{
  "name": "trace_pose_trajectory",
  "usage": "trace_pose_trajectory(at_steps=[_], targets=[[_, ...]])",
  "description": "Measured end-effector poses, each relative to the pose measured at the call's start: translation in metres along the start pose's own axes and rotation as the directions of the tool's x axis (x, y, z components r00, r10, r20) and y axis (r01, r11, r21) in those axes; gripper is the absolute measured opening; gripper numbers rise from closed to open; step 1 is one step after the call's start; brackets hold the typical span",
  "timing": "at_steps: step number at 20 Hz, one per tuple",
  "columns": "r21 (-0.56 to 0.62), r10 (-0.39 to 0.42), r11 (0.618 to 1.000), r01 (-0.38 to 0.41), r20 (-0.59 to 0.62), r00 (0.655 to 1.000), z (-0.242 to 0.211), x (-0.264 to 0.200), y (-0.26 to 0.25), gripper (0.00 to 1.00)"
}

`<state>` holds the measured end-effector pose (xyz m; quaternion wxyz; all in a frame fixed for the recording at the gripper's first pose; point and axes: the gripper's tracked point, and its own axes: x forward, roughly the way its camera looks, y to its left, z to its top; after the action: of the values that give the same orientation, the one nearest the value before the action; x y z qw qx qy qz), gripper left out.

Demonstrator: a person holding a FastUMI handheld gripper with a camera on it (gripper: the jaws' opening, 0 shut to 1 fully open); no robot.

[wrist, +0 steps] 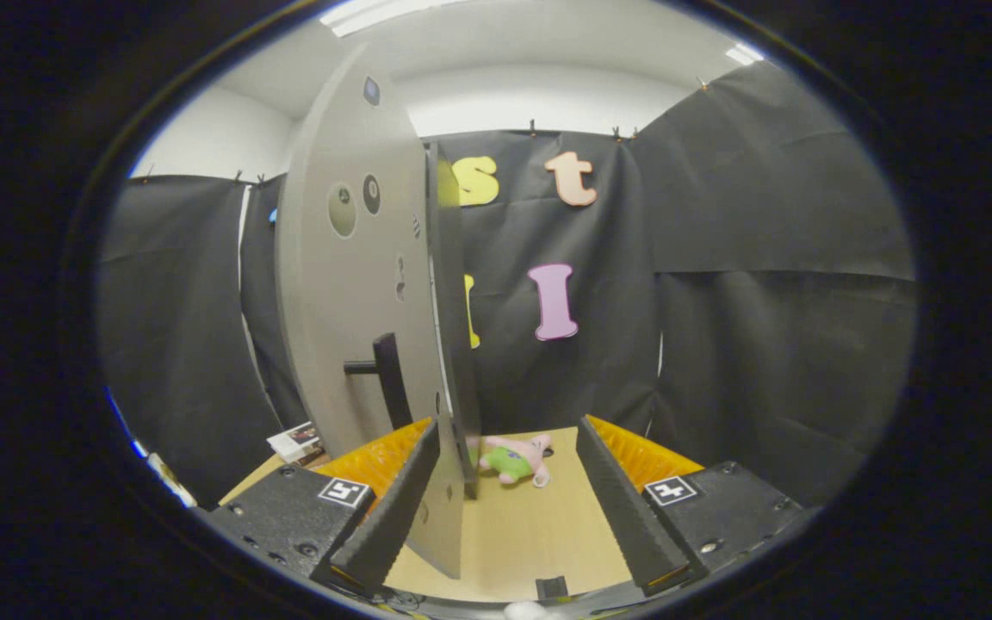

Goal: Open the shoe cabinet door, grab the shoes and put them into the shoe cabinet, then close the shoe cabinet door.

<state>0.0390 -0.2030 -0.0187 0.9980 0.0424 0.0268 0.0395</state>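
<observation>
We take the shoe cabinet door (350,284) as our landmark: a tall grey panel standing upright, its long axis vertical, swung so that its free edge points toward us and passes between the fingers. We judge it partly open. Its dark handle (388,379) juts from the face to the left, a vertical bar on a short stem, just above the left finger. Below and to the right of the door lies the pale wooden floor (530,534), and on it, just right of the door's bottom edge and beyond the fingers, rests a small pink and green plush toy (515,458). A small box (296,441) sits low to the door's left.

The gripper (509,499) is spread wide and holds nothing; the door edge runs close by the left finger, though we cannot tell if they touch.

From here, the left finger could snag the edge and jerk the door. The shoes are not where we can place them.
</observation>
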Motion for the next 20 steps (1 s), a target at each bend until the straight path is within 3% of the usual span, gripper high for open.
trace_pose_trajectory(at_steps=[4, 10, 13, 20], targets=[[-0.023, 0.113, 0.993, -0.113, -0.008, 0.994, 0.004, 0.028, 0.013, 1.0], [-0.045, 0.183, 0.982, -0.184, -0.032, 0.983, 0.002, 0.037, 0.026, 1.0], [-0.095, 0.167, 0.981, -0.168, -0.028, 0.986, 0.006, 0.032, 0.036, 0.96], [-0.069, 0.2, 0.977, -0.203, -0.044, 0.979, -0.005, 0.033, 0.105, 0.96]])
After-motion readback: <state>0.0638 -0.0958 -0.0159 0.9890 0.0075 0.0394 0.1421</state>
